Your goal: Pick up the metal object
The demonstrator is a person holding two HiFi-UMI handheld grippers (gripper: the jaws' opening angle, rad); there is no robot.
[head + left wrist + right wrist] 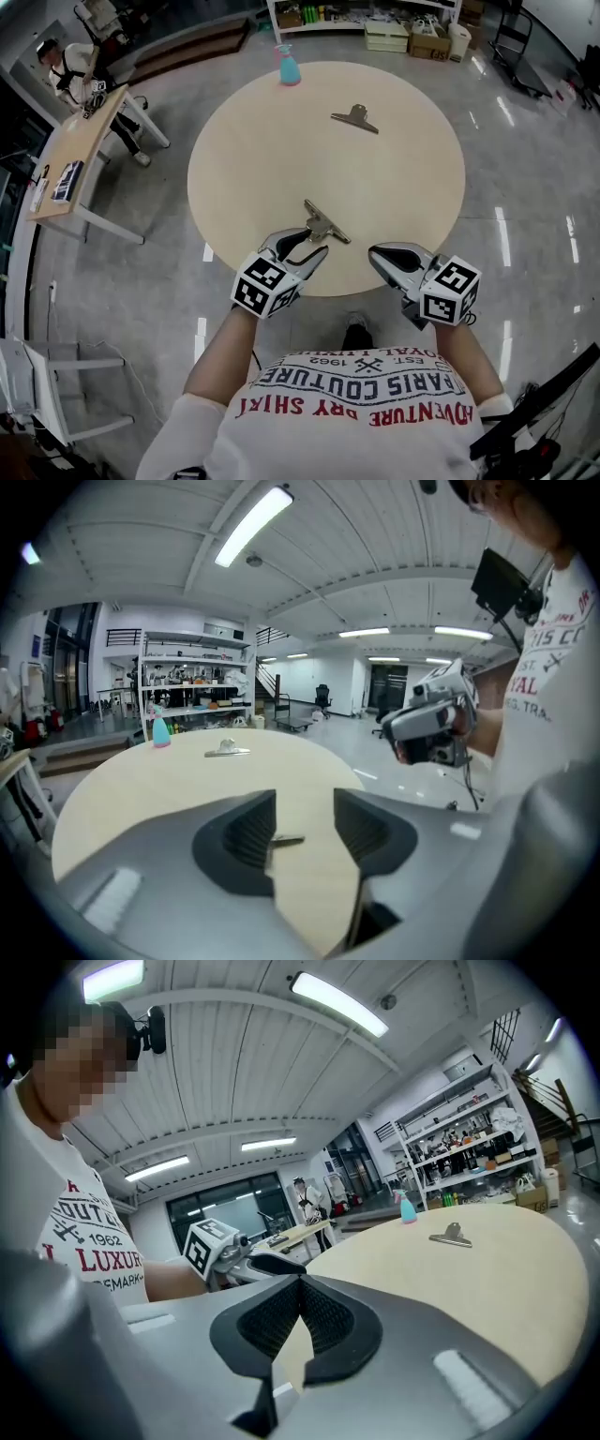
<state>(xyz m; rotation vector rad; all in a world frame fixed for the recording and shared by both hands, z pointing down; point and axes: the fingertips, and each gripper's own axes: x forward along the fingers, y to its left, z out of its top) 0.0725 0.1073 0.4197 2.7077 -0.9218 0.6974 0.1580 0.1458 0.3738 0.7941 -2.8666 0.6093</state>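
Two metal binder clips lie on the round beige table (412, 178). The near clip (323, 225) rests by the front edge, and its thin handle (286, 840) shows between the jaws in the left gripper view, close to the left pad. My left gripper (305, 244) (305, 810) is open around that handle, with a clear gap to the right pad. The far clip (355, 117) (228, 750) (452, 1236) lies flat toward the back. My right gripper (377, 255) (300, 1286) hovers at the front edge with its pads together and nothing between them.
A blue and pink spray bottle (288, 66) (160, 729) stands at the table's back edge. A wooden desk (75, 155) with a person beside it is at the far left. Shelving (375, 23) runs behind the table. The floor is glossy grey.
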